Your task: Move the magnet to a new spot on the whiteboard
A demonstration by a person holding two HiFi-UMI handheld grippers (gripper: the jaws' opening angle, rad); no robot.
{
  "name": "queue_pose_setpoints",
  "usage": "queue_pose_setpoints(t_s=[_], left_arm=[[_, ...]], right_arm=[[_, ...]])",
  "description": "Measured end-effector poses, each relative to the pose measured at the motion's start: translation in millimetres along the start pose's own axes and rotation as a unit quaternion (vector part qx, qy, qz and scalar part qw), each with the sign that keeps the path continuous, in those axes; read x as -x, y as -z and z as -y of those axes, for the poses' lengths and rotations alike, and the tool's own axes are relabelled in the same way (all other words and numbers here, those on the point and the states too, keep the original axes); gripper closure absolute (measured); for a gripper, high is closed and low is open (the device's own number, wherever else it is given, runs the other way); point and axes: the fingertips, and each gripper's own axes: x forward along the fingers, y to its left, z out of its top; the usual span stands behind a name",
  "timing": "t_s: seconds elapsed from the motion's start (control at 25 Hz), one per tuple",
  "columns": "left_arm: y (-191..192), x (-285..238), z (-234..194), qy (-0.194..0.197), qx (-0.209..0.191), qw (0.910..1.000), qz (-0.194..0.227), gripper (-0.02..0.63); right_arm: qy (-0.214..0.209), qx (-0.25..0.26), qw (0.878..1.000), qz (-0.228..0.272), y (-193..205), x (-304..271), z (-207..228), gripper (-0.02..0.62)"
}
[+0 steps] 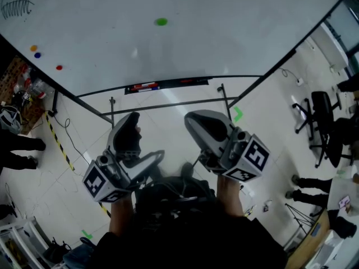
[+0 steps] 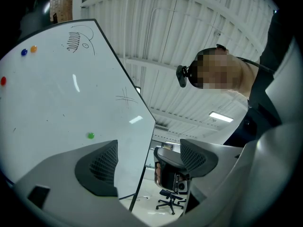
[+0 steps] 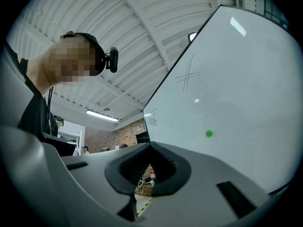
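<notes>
- Head view: the green magnet (image 1: 161,22) sits on the whiteboard (image 1: 224,43), well ahead of and above both claws, a little nearer the left claw's line.
  - The left claw (image 1: 139,143) is released and the right claw (image 1: 203,126) is clenched. Neither touches the board.
  - We judge the reach for the magnet has not yet started.
  - Off beyond the left claw are an orange magnet (image 1: 33,48), a blue magnet (image 1: 37,55) and a red magnet (image 1: 59,68). A doodle (image 1: 17,7) fills the board's far corner.
  - Just ahead of the claws, a marker tray (image 1: 166,85) runs along the board's lower edge.
  - Beneath lies a pale floor (image 1: 263,122), with hazard tape (image 1: 59,144) to the left claw's side and an office chair (image 1: 321,114) to the right claw's side.
- Left gripper view: the left claw (image 2: 149,162) has its jaws apart with nothing between them.
  - The green magnet (image 2: 90,135) shows just above its left pad, far off on the board.
  - Past the board's edge we see a ribbed ceiling (image 2: 189,27) and a ceiling lamp (image 2: 221,117).
- Right gripper view: the right claw (image 3: 149,167) is closed on nothing.
  - The green magnet (image 3: 209,134) lies up and to its right, well apart.
  - A brick wall (image 3: 130,134) stands beyond the board's edge.
  - We reckon the next move needs open jaws carried up to the board and set squarely either side of the magnet. They should then close firmly enough to pull it off the surface.
</notes>
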Motion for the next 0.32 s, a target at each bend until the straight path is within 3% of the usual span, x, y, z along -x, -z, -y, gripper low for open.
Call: queue_pose_setpoints(t_s=[0.32], left_arm=[[0.1, 3.8, 4.7, 0.001, 0.007, 0.9999, -0.014, 0.199]], right_arm=[[0.002, -0.009, 1.000, -0.002, 1.8, 0.8, -7.0, 0.571]])
